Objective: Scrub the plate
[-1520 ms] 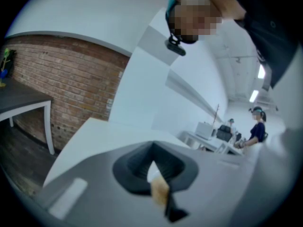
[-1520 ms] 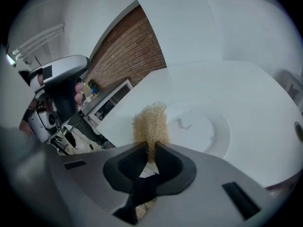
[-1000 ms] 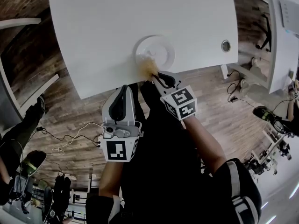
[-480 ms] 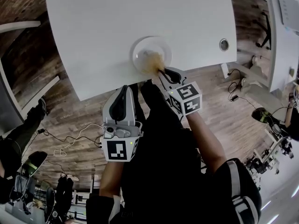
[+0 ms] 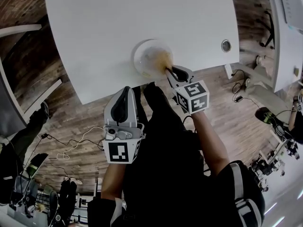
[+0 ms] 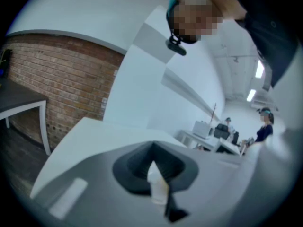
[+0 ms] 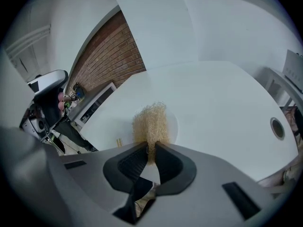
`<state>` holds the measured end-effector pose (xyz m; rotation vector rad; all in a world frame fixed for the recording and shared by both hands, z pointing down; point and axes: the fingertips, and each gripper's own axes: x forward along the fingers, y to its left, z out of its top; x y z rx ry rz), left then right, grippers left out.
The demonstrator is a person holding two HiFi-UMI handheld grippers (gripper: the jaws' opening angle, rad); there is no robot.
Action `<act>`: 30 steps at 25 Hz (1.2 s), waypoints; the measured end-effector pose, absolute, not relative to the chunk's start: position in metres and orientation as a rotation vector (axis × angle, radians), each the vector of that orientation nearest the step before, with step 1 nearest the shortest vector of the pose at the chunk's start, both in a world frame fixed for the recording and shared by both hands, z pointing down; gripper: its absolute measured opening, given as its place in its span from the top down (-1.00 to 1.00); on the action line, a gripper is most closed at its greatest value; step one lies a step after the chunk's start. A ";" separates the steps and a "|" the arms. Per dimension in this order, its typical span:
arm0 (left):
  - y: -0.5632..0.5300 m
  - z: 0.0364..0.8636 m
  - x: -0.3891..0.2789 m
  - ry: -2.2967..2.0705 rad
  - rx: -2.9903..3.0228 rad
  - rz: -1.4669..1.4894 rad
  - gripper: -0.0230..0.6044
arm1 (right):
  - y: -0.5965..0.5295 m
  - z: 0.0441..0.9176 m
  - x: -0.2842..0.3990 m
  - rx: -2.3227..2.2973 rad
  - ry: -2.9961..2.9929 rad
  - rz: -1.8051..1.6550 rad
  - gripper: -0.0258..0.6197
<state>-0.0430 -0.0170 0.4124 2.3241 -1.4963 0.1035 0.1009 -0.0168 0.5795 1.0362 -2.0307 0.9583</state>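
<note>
Left gripper (image 5: 125, 92) is off the table (image 5: 118, 22), held over the wood floor (image 5: 71, 108) just short of the near edge, nose toward that edge; its marker cube (image 5: 120, 151) faces the head camera. In the left gripper view the dark jaws meet with nothing clearly gripped; there's a pale sliver at the seam, probably a jaw tip, but the view is too soft to be sure. That view looks up past a white surface to a brick wall (image 6: 57, 79).

Plate (image 5: 150, 56): white, round, flat on the white table, close to the near edge, roughly mid-width; well apart from the left gripper.

Scrub pad (image 5: 163, 60): tan wiry tuft on the plate's near-right part; appears to touch the plate surface in the head view. In the right gripper view the tuft sticks out forward from the jaws, over the plate.

Right gripper (image 5: 170, 71) reaches in from the near-right across the plate rim; jaws closed down to a narrow slot, pinching the tail of the scrub pad between them; its marker cube sits just behind, with the forearm trailing down-right.

Cable grommet (image 5: 226, 45) is set in the table further right, near the edge; well apart from the plate.
</note>
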 end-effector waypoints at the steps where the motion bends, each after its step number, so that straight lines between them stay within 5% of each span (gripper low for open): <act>1: -0.017 0.412 -0.042 -1.494 2.325 0.105 0.92 | -0.017 0.579 0.103 1.045 -2.027 0.960 0.79; 30: -0.011 0.408 -0.024 -1.470 2.347 0.092 0.92 | 0.011 0.580 0.117 1.040 -2.006 0.985 0.79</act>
